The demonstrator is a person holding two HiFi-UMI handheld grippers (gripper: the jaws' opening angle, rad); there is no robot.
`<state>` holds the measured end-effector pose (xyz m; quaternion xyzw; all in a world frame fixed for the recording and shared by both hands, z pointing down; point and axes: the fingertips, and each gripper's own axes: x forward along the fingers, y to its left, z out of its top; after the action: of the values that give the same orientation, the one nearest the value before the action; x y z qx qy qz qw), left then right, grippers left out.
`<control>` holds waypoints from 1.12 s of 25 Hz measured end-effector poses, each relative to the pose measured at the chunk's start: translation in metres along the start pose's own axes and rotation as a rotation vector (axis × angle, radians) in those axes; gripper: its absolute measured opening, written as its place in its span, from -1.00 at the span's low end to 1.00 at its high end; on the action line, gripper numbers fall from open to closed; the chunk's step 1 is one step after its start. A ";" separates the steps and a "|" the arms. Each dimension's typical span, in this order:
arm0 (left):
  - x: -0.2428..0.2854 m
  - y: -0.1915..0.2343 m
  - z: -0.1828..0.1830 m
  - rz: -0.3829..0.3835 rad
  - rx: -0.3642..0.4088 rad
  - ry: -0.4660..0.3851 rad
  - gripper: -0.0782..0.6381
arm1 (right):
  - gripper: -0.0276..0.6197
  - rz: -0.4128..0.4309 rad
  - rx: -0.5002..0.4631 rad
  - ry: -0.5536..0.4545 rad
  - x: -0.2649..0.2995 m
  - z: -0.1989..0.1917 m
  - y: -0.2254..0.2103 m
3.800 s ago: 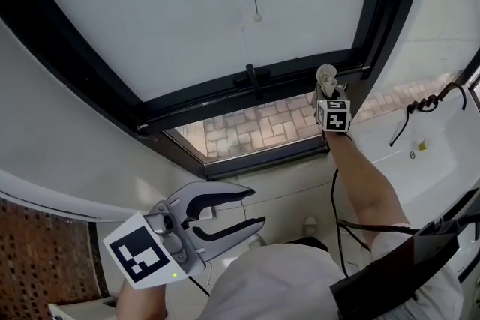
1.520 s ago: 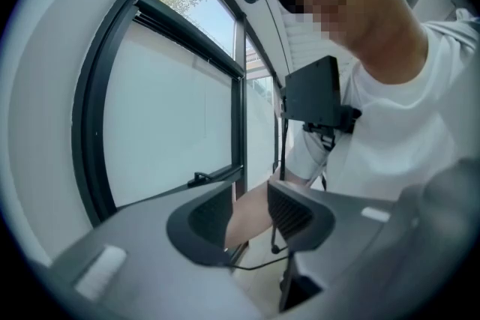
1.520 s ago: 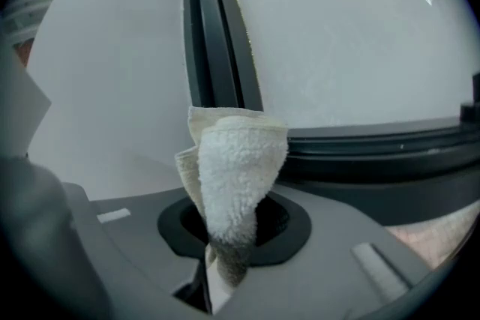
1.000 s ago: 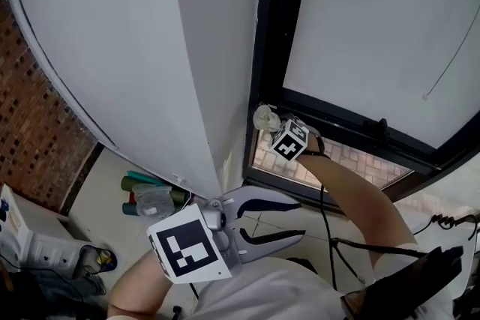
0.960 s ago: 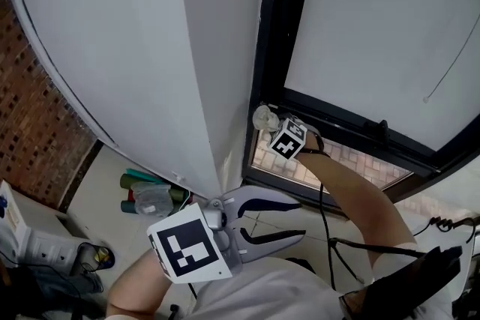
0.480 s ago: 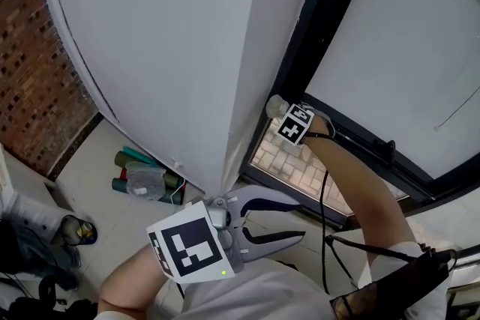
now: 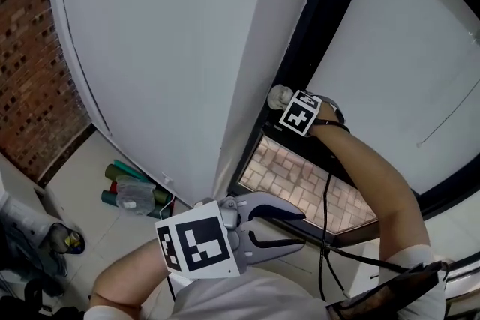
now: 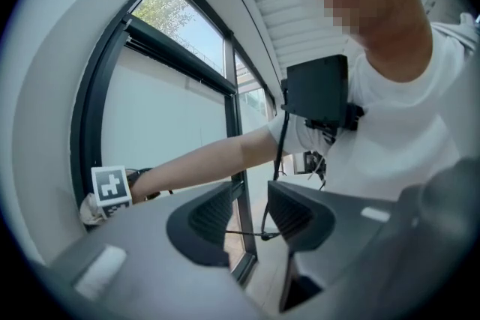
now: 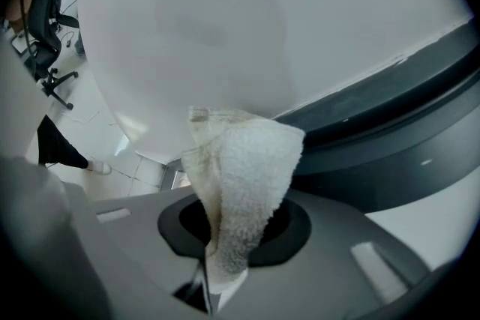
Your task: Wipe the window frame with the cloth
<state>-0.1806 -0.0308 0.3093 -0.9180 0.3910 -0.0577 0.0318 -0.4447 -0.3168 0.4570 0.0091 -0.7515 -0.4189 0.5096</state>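
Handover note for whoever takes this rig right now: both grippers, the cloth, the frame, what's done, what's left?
Right gripper: shut on the white terry cloth, held up at the upright of the black window frame, beside the white wall.
Left gripper: open, empty, held low.
Done: cloth gripped and brought to the frame; how much is wiped does not show.
Left: wipe along the frame.

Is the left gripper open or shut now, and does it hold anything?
Open and empty. The left gripper has its jaws apart in its own view, with nothing between them.
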 end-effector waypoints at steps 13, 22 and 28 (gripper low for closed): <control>0.016 -0.009 0.008 -0.049 0.059 0.018 -0.32 | -0.70 -0.087 -0.051 0.001 -0.115 0.020 -0.108; 0.018 -0.006 0.005 -0.048 0.061 -0.006 -0.32 | -0.70 -0.327 -0.064 0.008 -0.229 0.032 -0.223; 0.018 -0.002 0.009 -0.042 0.062 -0.030 -0.32 | -0.70 -0.329 0.075 -0.055 -0.307 0.043 -0.272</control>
<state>-0.1656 -0.0425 0.3020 -0.9253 0.3693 -0.0566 0.0649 -0.4431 -0.3312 0.0443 0.1395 -0.7685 -0.4685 0.4129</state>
